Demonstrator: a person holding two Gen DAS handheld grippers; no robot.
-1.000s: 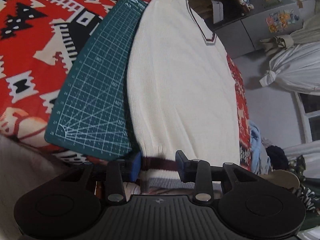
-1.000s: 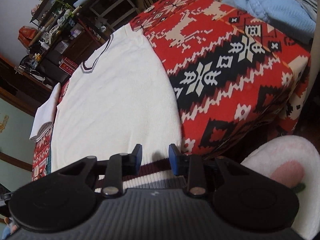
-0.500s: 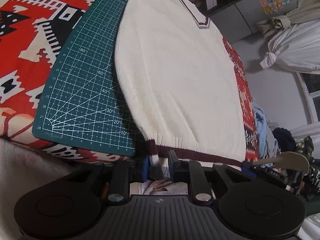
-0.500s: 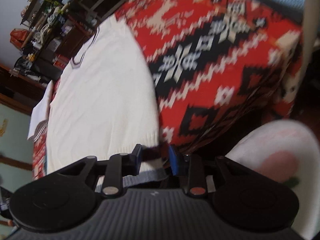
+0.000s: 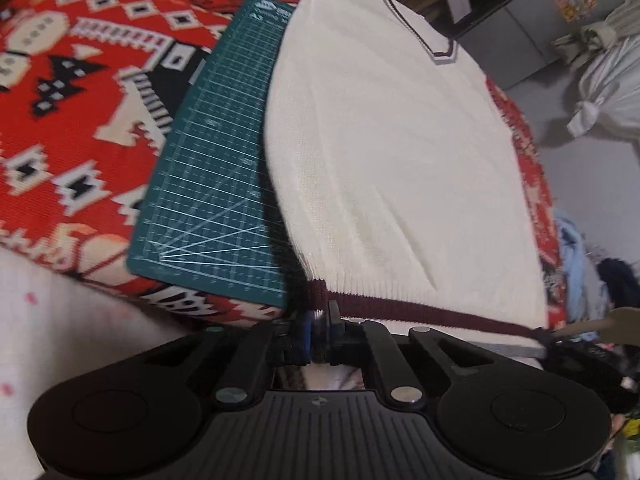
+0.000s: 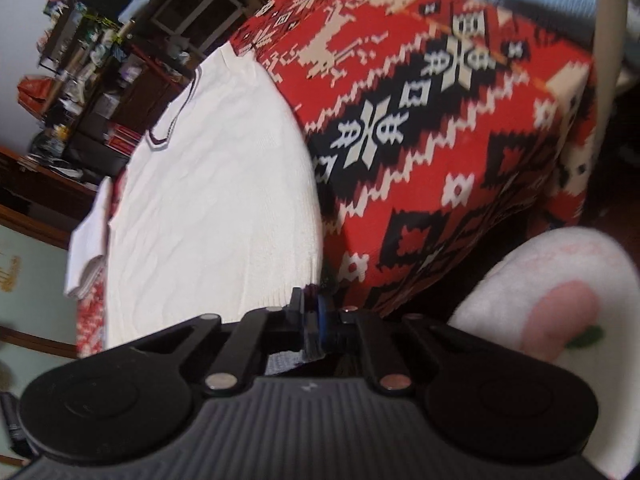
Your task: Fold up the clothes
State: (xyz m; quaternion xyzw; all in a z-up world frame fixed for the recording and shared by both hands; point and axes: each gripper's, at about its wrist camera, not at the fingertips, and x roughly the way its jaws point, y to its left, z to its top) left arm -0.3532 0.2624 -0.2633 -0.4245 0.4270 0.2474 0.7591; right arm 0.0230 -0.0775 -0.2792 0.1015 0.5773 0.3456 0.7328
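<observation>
A cream knit sweater vest point(image 5: 384, 152) with a dark maroon hem band point(image 5: 432, 312) and a V-neck lies flat on the red patterned tablecloth, neck away from me. My left gripper point(image 5: 319, 326) is shut on the hem's left corner, at the near table edge. In the right wrist view the same vest point(image 6: 216, 200) stretches away, and my right gripper point(image 6: 313, 312) is shut on the hem's right corner. The hem hangs taut between the two grippers, slightly off the table edge.
A green cutting mat point(image 5: 216, 184) lies under the vest's left side. The red patterned tablecloth point(image 6: 432, 128) drapes over the table's right corner. Folded white cloth point(image 6: 86, 256) sits at the far left. A fluffy white and pink thing point(image 6: 560, 320) is low right. Cluttered shelves point(image 6: 96, 64) stand behind.
Both grippers closed from open onto the hem corners. The hem has lifted slightly and pulled straight between them.
</observation>
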